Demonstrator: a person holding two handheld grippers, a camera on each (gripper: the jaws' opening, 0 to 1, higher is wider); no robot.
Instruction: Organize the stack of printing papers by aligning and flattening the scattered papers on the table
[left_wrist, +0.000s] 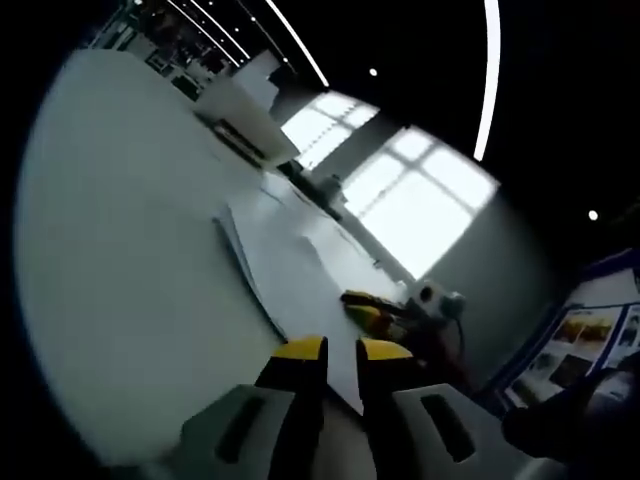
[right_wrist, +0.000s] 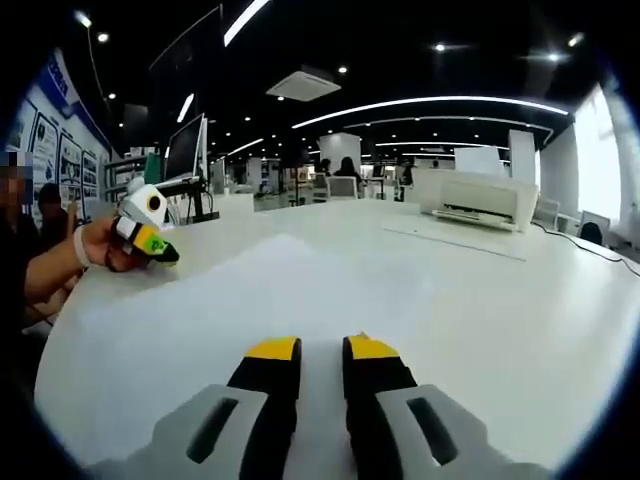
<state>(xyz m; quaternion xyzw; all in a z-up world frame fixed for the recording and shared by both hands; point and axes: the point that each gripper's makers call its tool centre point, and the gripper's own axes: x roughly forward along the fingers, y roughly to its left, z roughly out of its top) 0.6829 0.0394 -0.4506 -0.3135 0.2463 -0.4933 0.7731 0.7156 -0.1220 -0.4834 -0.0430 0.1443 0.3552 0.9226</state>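
White worktop with papers

A paper stack lies near; a white printer stands far right.

No text can be read; the wall posters are too blurred

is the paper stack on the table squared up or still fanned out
Still fanned out. In the left gripper view the paper stack lies flat on the table, but its sheet edges are staggered along the near side.
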